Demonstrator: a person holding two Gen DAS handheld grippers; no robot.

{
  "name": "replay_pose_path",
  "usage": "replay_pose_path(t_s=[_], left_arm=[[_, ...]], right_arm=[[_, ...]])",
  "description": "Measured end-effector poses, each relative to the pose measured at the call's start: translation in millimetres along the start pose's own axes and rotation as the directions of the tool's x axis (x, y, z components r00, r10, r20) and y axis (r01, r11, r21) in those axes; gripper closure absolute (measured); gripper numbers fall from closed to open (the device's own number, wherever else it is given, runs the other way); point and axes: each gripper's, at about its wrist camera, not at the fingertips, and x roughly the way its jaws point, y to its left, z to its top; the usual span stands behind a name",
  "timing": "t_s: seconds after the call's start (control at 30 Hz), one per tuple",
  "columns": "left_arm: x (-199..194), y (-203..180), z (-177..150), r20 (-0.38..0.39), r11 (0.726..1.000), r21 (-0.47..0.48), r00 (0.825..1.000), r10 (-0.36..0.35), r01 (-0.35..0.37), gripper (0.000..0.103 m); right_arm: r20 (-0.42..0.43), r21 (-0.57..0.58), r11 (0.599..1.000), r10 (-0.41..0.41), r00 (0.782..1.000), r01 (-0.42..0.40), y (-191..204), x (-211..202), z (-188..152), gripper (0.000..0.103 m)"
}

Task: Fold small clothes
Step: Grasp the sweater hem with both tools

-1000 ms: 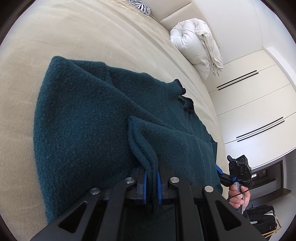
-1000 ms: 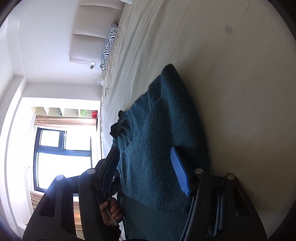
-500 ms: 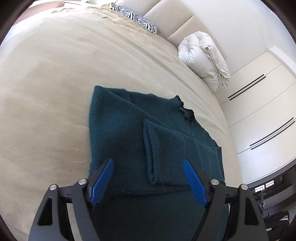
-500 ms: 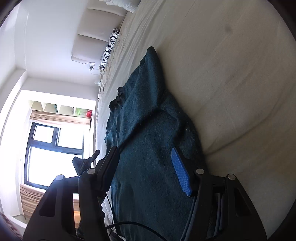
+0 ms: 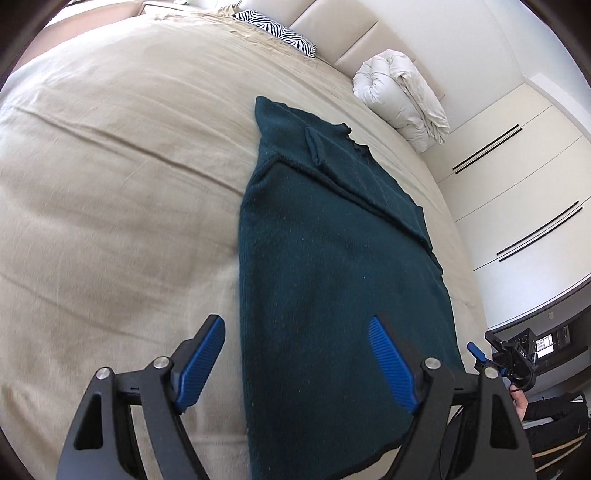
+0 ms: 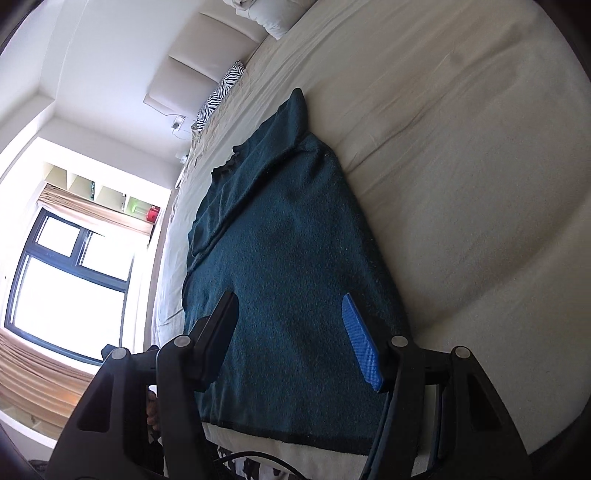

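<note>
sleeve released – left gripper back, open

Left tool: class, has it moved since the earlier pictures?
Yes. The left tool has backed away from the zebra pillow, toward the sweater's hem.

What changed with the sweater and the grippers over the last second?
The left gripper let go of the sleeve it pinched; its jaws opened, and it drew back toward the hem. The right gripper pulled back too, open throughout. The teal sweater stayed flat on the bed.
</note>
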Motion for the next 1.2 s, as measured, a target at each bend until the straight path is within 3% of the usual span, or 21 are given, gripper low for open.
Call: replay_pose_path(t_s=[0.1,0.23,0.37,0.53,0.73,0.97,1.2], left_arm=[[-4,13,-30,-0.06,0.999,-0.036,0.998,0.001,-0.004,0.021],[-12,15,-50,-0.082,1.0,-0.03,0.997,-0.01,0.007,0.021],[-13,14,-57,-0.113,0.999,-0.033,0.993,-0.027,0.023,0.024],[-12,10,-67,-0.163,1.0,-0.011,0.986,-0.024,0.022,0.034],[-8,5,-69,-0.173,1.0,0.009,0.985,0.0,0.001,0.034],[-4,-3,-71,-0.191,0.999,0.026,0.981,0.023,-0.018,0.036],[-2,0,-76,-0.198,1.0,0.007,0.98,0.021,-0.02,0.048]], right_arm=[[-0.009,0.015,1.0,-0.023,1.0,0.024,-11,-8,-12,0.045],[-0.018,0.026,0.997,-0.068,0.998,0.069,-23,-9,-23,0.045],[-0.015,0.03,0.997,-0.072,0.997,0.072,-31,-21,-34,0.045],[-0.021,0.015,0.993,-0.119,0.993,0.119,-32,-31,-36,0.045],[0.009,0.051,0.987,-0.151,0.988,0.151,-43,-53,-34,0.045],[-0.046,0.056,0.986,-0.154,0.987,0.156,-53,-50,-38,0.045],[-0.104,0.033,0.991,-0.122,0.987,0.126,-44,-35,-40,0.049]])
